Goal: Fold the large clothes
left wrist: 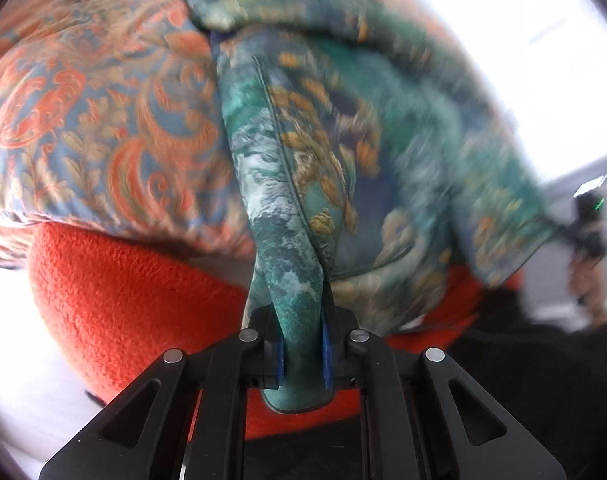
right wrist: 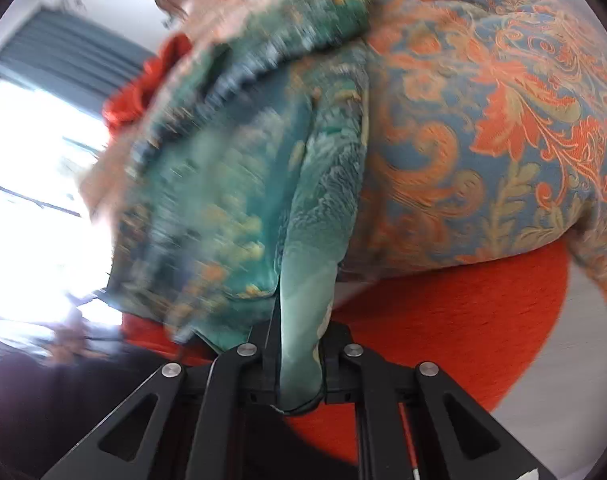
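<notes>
A large teal garment (left wrist: 335, 152) with gold and white print hangs stretched in the air between both grippers. My left gripper (left wrist: 303, 356) is shut on a bunched edge of it, which runs up from the jaws. My right gripper (right wrist: 299, 364) is shut on another bunched edge of the same garment (right wrist: 239, 184). Much of the cloth is motion-blurred. The right gripper also shows small at the far right of the left wrist view (left wrist: 587, 216), holding the cloth's far corner.
A big cushion with orange and blue paisley (left wrist: 95, 128) lies behind the garment, also in the right wrist view (right wrist: 495, 120). An orange fleece blanket (left wrist: 135, 300) lies below it (right wrist: 443, 320). A bright window with grey curtain (right wrist: 55, 60) is at the left.
</notes>
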`<state>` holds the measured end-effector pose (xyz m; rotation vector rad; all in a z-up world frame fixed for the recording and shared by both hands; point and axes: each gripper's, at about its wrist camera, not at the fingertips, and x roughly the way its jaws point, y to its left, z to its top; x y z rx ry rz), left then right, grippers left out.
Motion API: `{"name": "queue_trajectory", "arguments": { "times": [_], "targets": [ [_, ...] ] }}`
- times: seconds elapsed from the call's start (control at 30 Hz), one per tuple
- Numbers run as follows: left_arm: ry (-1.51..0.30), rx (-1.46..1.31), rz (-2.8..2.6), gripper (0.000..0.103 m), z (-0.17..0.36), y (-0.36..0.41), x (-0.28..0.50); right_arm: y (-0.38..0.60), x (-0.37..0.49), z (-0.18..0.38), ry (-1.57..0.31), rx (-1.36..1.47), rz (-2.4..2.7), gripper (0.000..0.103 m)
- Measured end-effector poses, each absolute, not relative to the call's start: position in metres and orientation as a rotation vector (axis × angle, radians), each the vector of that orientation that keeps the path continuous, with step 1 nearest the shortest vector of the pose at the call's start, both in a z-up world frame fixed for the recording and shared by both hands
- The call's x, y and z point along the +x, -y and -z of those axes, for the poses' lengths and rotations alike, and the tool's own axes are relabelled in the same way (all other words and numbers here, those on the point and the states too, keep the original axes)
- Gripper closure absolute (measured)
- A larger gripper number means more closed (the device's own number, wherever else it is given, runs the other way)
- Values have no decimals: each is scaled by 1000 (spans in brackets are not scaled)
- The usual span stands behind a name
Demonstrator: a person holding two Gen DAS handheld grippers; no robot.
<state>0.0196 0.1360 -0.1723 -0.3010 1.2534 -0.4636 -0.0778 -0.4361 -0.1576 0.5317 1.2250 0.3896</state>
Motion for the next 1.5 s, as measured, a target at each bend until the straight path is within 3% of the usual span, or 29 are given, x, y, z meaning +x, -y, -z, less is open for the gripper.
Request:
{"name": "queue_trajectory", "arguments": {
  "times": [0.37,0.57,0.87,0.97,1.03,1.1,1.13,1.27,1.33,1.5],
  "targets": [
    [-1001,-556,532,92,99,-168,109,466,11,66,-867,691,-495,93],
    [-966,-657,484,91,98,-174,179,479,83,74,-794,756,-429,93],
    [-1037,-631,337,85,137,-151,274,487,184,138,-790,902,-273,92],
    [-1031,-584,277,75,139,-146,284,487,202,156,-810,948,-226,89],
    [-1013,-587,251,56,136,-149,290,488,213,169,-835,995,-203,88],
    [-984,-659,242,16,130,-159,296,491,221,179,-871,1046,-189,81],
    [-965,-710,249,11,126,-166,295,492,224,181,-872,1077,-192,72],
    [-909,-785,297,9,113,-183,292,499,225,170,-833,1166,-229,42],
    [-897,-724,291,9,106,-186,283,507,220,156,-787,1170,-233,37],
    [-938,-481,343,7,114,-164,270,524,202,119,-725,1016,-203,35]
  ]
}}
